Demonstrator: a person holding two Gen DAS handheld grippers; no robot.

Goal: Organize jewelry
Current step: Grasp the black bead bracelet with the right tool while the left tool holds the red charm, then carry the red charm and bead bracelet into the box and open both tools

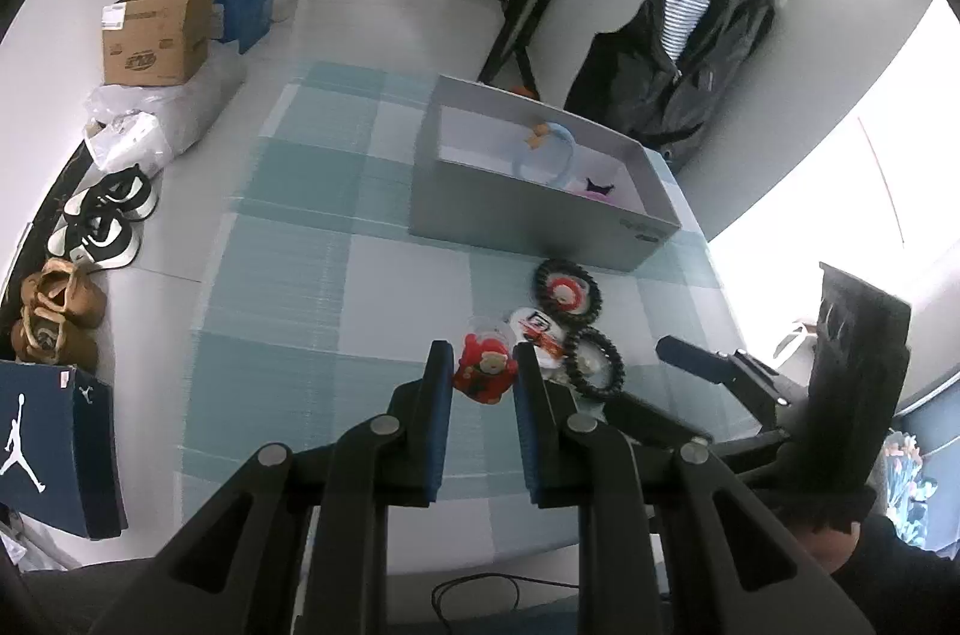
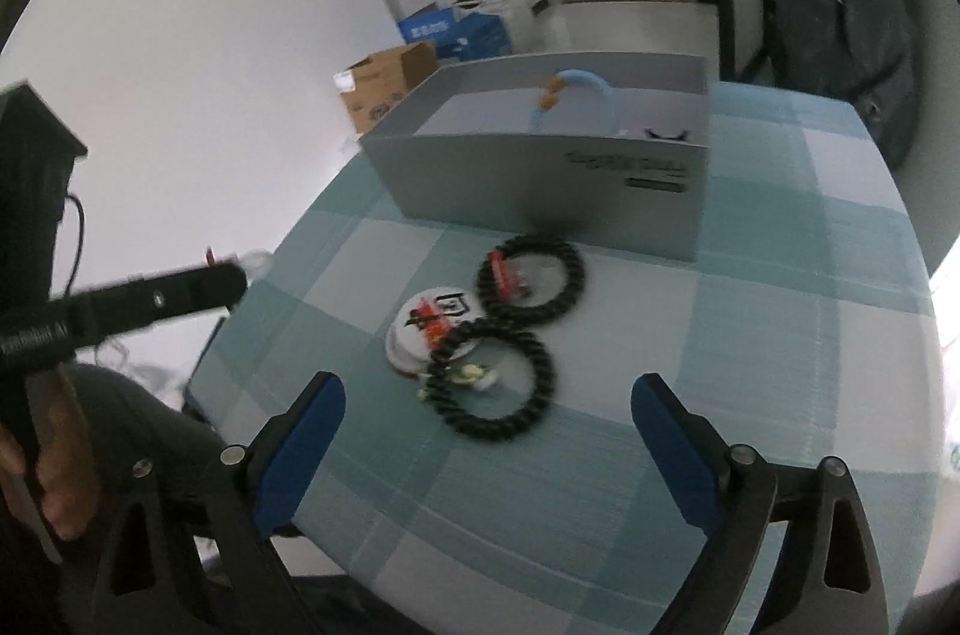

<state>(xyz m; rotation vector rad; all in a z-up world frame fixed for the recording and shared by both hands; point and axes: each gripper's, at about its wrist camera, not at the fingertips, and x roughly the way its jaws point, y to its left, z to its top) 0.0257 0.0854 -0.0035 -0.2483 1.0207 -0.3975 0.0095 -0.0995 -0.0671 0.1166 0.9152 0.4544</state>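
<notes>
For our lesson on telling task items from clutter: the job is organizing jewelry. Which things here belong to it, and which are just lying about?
Part of the job:
- red bear charm, in the left claw
- two black braided bracelets
- round white packet
- grey box holding a blue hairband
- right claw, open

Just lying about:
- cardboard box
- shoes
- hanging jacket
</notes>
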